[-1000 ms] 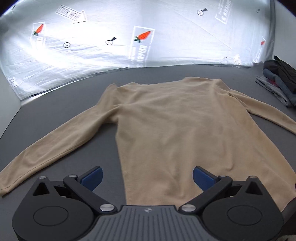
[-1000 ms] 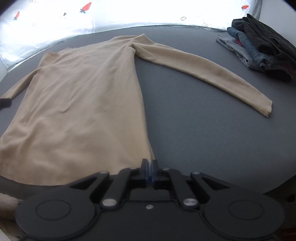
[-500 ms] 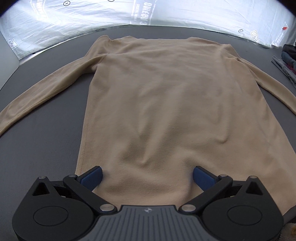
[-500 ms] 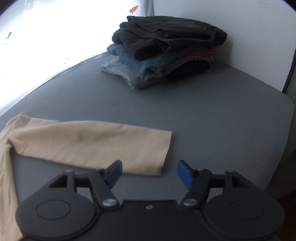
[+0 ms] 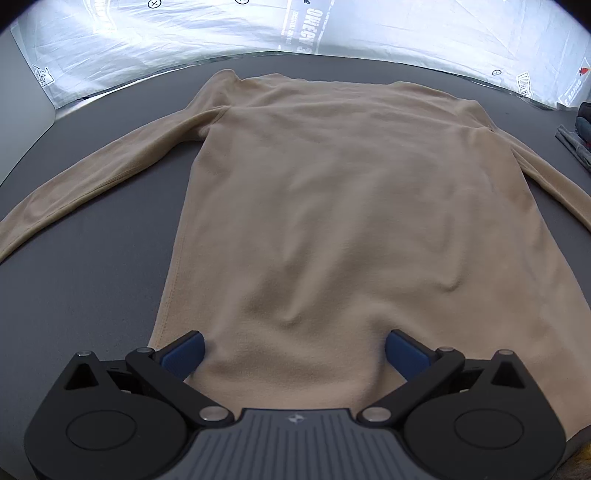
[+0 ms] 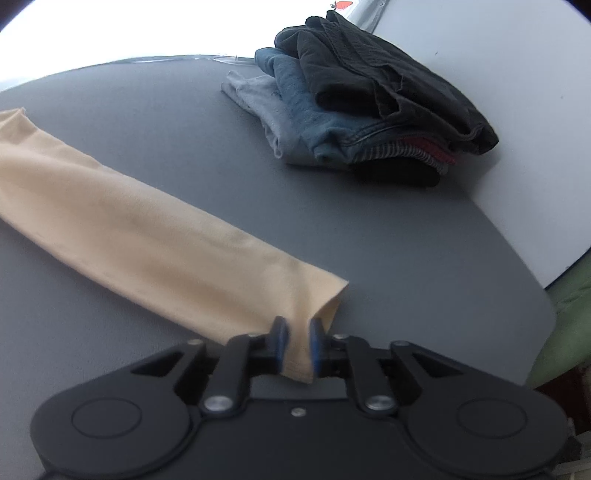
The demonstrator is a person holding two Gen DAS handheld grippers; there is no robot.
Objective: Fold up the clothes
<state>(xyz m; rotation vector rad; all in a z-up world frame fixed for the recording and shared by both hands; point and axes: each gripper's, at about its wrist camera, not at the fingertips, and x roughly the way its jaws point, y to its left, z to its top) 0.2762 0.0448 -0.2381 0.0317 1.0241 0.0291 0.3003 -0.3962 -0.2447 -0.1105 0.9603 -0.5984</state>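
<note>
A beige long-sleeved sweater [image 5: 351,206] lies flat on the dark grey table [image 5: 92,288], sleeves spread out to both sides. My left gripper [image 5: 294,349] is open over the bottom hem, with the hem cloth between its blue pads. In the right wrist view the sweater's right sleeve [image 6: 147,243] runs across the table. My right gripper [image 6: 296,343] is shut on the sleeve's cuff end, which is pinched between the blue pads.
A stack of folded dark clothes [image 6: 369,103] sits at the table's far right by the white wall; its edge shows in the left wrist view [image 5: 580,136]. A shiny printed foil sheet [image 5: 295,29] lines the far table edge. The table's rounded corner [image 6: 532,295] is close on the right.
My right gripper swung from the hem to the right sleeve's cuff, opened, then closed on it. My left gripper moved forward over the hem and stayed open.
</note>
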